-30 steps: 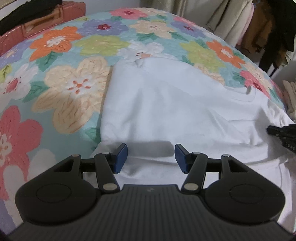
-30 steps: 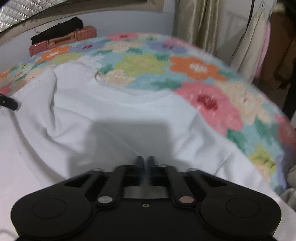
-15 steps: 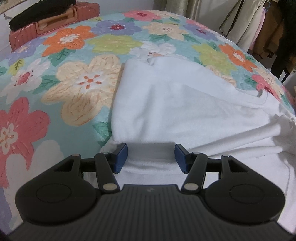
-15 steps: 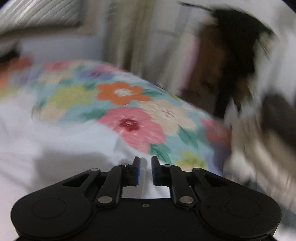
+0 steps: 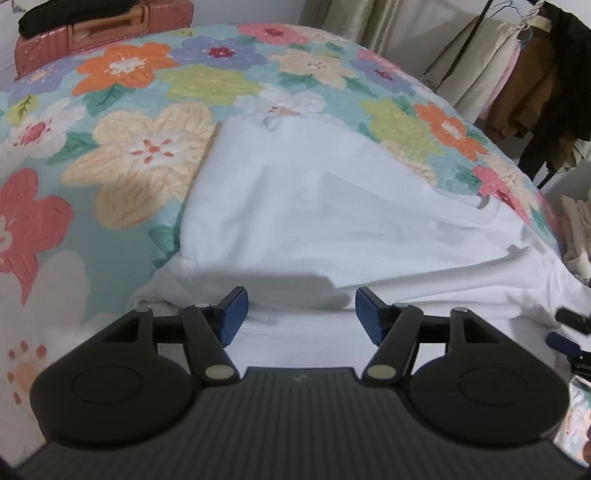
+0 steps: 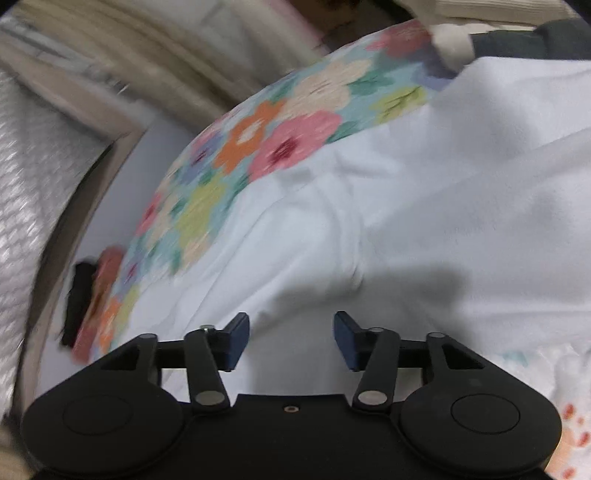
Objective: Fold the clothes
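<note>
A white T-shirt (image 5: 332,206) lies on the flowered bedspread (image 5: 147,155), one layer folded over the other, its collar toward the right. My left gripper (image 5: 301,314) hovers low over the shirt's near fold. Its jaws are opening and the blue pads press on nothing. In the right wrist view, which is tilted and blurred, the shirt (image 6: 424,206) fills the middle. My right gripper (image 6: 291,339) is just above it, jaws opening, with only cloth below the gap. The right gripper's fingertips (image 5: 570,317) show at the right edge of the left wrist view.
A pink suitcase (image 5: 103,33) with a black item on top stands behind the bed at the far left. Garments hang on a rack (image 5: 524,74) at the right. A pile of beige cloth (image 5: 576,229) sits by the bed's right edge.
My right gripper went from shut to open and rolled strongly, so its view tilted. My left jaws spread a little wider. The right gripper's tips have come back into the left wrist view's right edge.
</note>
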A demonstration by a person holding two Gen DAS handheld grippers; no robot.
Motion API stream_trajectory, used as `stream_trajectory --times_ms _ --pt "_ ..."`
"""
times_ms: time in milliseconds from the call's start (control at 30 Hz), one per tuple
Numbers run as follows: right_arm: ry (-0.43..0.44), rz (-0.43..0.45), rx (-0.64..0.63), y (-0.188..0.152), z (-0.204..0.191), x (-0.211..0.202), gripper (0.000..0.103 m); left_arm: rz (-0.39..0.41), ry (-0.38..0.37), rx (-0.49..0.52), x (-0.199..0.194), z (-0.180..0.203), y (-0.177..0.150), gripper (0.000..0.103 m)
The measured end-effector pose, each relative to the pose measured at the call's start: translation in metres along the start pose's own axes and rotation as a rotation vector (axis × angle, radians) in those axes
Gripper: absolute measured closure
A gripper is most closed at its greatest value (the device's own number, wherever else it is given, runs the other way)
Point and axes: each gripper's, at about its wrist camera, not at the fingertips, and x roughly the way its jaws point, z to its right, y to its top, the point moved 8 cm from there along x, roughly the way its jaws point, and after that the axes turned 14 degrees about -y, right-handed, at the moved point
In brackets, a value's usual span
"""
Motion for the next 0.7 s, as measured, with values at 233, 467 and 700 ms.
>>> stream_trajectory --times_ms 233,467,700 --pt "-0.141 0.118 -0.068 0.017 -0.001 0.004 0.095 0.01 0.078 0.039 -0.001 -0.023 0.013 0.04" --pt "-0.121 0.172 -0.157 0.02 0.024 -0.035 0.095 -0.007 0.003 0.004 -0.008 -0.029 0.003 0.04" --pt "-0.176 0.156 -0.203 0.005 0.034 -0.024 0.091 -0.033 0.09 0.12 -0.005 -0.014 -0.004 0.04"
